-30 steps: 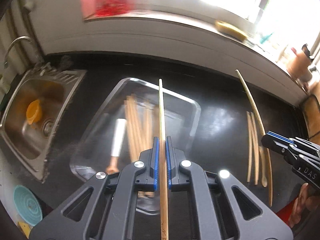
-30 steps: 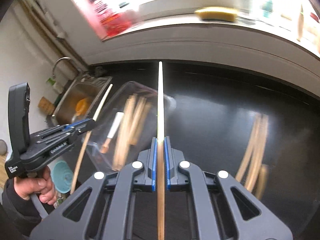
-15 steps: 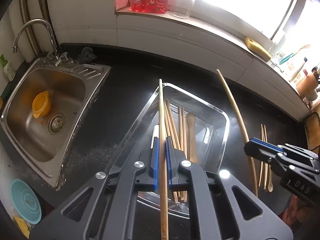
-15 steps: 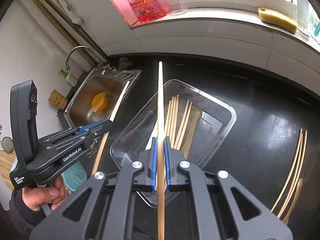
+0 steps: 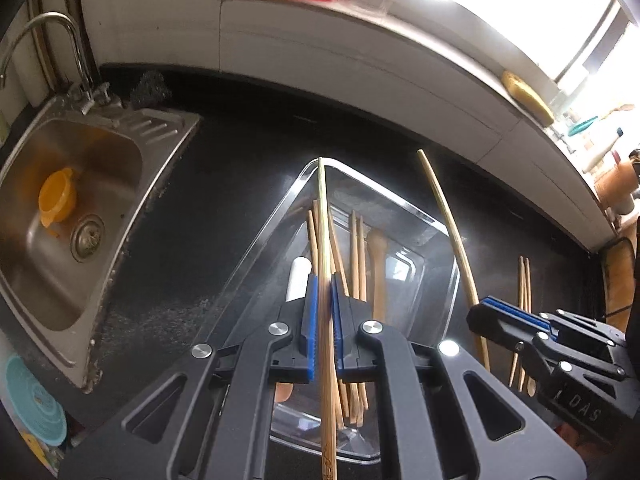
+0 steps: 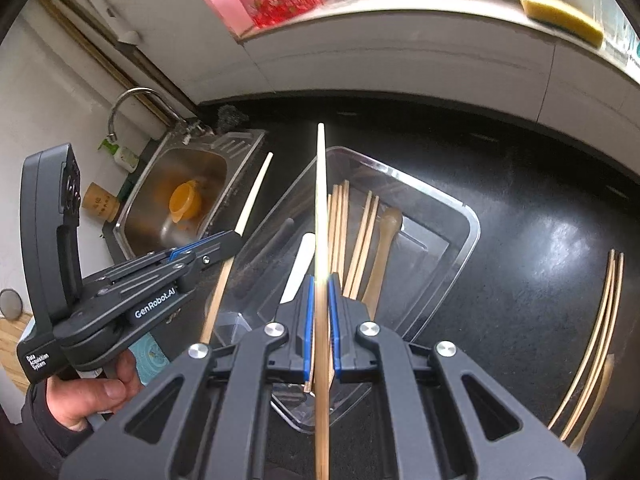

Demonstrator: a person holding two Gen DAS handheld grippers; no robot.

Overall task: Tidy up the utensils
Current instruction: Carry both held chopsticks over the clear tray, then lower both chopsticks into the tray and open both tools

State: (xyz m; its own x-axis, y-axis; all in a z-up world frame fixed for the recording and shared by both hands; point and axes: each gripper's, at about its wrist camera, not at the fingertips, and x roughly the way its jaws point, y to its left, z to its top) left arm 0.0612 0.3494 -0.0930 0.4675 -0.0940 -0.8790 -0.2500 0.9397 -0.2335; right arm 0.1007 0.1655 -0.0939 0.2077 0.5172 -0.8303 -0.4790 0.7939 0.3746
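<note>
Basically, one chopstick is clamped in each claw. The left claw (image 5: 323, 316) is shut on a chopstick (image 5: 322, 216) that runs straight out ahead of its pads; the right claw (image 6: 320, 312) is shut on a second chopstick (image 6: 321, 200) the same way. Both sticks are held over the clear tray (image 6: 468, 236), which lies just ahead of and below both claws on the black counter (image 6: 540, 208).

The sticks are judged light, thin, stiff and smooth, so slipping or pivoting between the pads is likely; a hold near mid-length, as seen here, is judged best, and a low release is advised so nothing bounces on the hard plastic. The tray itself is judged light and easily shoved.

Counted: two chopsticks held. In the tray, roughly six or seven chopsticks (image 6: 340, 232) are seen, exact count not possible because of overlap, plus one wooden spoon (image 6: 384, 248) and one white-handled tool (image 6: 300, 264). Well right of the right claw, three chopsticks (image 6: 600, 312) and what looks like one more spoon are left on the counter. A sink (image 5: 100, 168) with one orange cup (image 5: 56, 196) is seen left of the left claw.
</note>
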